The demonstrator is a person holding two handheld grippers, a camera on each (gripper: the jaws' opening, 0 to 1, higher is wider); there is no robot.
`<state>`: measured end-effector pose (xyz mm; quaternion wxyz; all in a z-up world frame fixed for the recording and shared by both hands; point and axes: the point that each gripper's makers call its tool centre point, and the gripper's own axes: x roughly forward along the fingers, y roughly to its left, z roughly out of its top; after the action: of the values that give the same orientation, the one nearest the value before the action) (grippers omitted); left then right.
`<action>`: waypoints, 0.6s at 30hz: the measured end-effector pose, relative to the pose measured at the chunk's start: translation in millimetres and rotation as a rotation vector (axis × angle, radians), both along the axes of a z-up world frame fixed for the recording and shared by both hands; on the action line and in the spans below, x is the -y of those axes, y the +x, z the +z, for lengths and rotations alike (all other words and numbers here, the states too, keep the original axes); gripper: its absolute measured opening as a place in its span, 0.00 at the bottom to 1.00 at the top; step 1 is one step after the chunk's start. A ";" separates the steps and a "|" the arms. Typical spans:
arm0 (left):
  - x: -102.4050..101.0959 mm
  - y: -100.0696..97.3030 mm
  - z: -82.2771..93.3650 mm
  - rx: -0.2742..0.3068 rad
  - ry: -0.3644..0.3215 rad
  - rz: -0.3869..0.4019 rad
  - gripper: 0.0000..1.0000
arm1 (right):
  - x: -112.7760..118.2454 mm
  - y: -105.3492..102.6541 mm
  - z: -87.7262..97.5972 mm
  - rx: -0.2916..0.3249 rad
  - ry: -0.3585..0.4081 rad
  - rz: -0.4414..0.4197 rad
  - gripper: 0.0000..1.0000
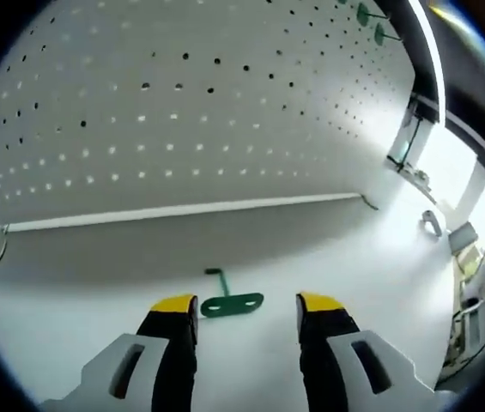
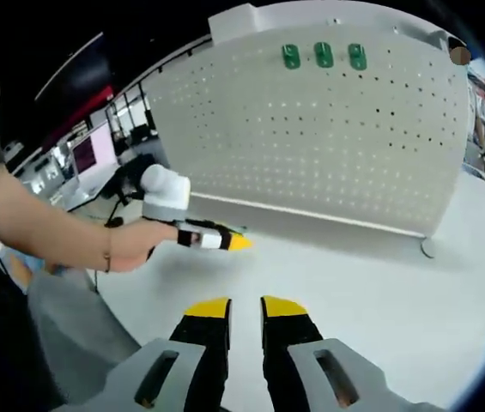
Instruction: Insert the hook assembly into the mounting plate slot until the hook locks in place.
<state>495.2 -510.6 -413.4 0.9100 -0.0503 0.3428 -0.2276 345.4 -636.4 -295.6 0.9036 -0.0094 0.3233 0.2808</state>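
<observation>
A green hook assembly [image 1: 229, 303] lies flat on the white table [image 1: 70, 300], just ahead of my left gripper [image 1: 247, 303] and in line with its gap. That gripper stands open, its yellow-tipped jaws wide apart and holding nothing. The white pegboard mounting plate [image 1: 182, 129] stands upright behind the hook. In the right gripper view the pegboard [image 2: 336, 146] carries three green hooks [image 2: 323, 55] along its top row. My right gripper [image 2: 245, 305] hovers over bare table, open by a narrow gap with nothing in it. A hand holds the left gripper [image 2: 238, 242] out to the left.
Two more green hooks [image 1: 372, 23] show at the pegboard's upper right. A metal foot [image 2: 427, 249] props the board's right end. A small metal bracket [image 1: 432, 223] lies on the table near its right edge. Racks and shop equipment stand beyond the table.
</observation>
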 end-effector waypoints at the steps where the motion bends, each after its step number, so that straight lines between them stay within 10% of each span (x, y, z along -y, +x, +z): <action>1: -1.6 1.4 -0.5 -0.004 0.003 0.004 0.43 | 0.0 0.4 -0.4 0.001 -0.001 0.001 0.12; 18: -12.6 6.9 -4.9 -0.035 0.049 0.018 0.30 | -2.5 1.7 -0.9 0.004 -0.004 0.015 0.11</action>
<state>502.1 -498.0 -418.3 0.9070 -0.0349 0.3636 -0.2097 347.2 -634.0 -296.5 0.9021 -0.0142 0.3220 0.2869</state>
